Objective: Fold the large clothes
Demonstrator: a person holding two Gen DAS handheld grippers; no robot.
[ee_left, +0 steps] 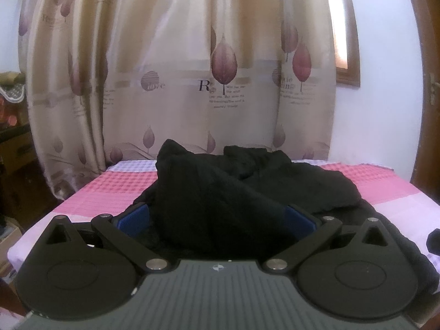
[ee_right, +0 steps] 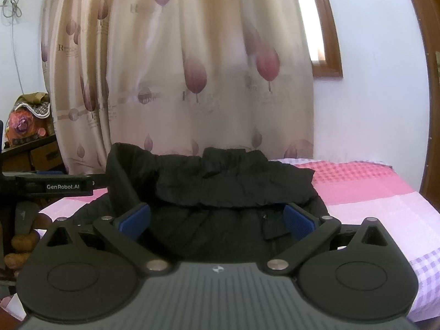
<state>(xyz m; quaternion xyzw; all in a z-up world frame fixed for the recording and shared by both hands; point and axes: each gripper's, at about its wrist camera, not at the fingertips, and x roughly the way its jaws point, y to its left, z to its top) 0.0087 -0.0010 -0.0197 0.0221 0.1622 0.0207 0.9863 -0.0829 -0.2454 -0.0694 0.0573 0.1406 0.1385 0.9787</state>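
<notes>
A large black garment [ee_left: 247, 181] lies bunched on the pink checked bed [ee_left: 115, 184]. My left gripper [ee_left: 217, 217] is open, its blue pads [ee_left: 134, 217] wide apart, with a raised fold of the black cloth between them. In the right wrist view the same garment [ee_right: 220, 181] shows its gathered waistband toward the curtain. My right gripper [ee_right: 217, 220] is open, blue pads [ee_right: 298, 220] spread over the cloth below the waistband. The left gripper's body [ee_right: 55, 185] shows at the left edge of that view.
A beige leaf-print curtain [ee_left: 192, 68] hangs behind the bed. A window frame [ee_left: 349, 55] and a wooden door [ee_left: 429, 110] are at the right. Boxes and clutter [ee_right: 27, 126] stand at the left. The bed [ee_right: 371, 192] extends to the right.
</notes>
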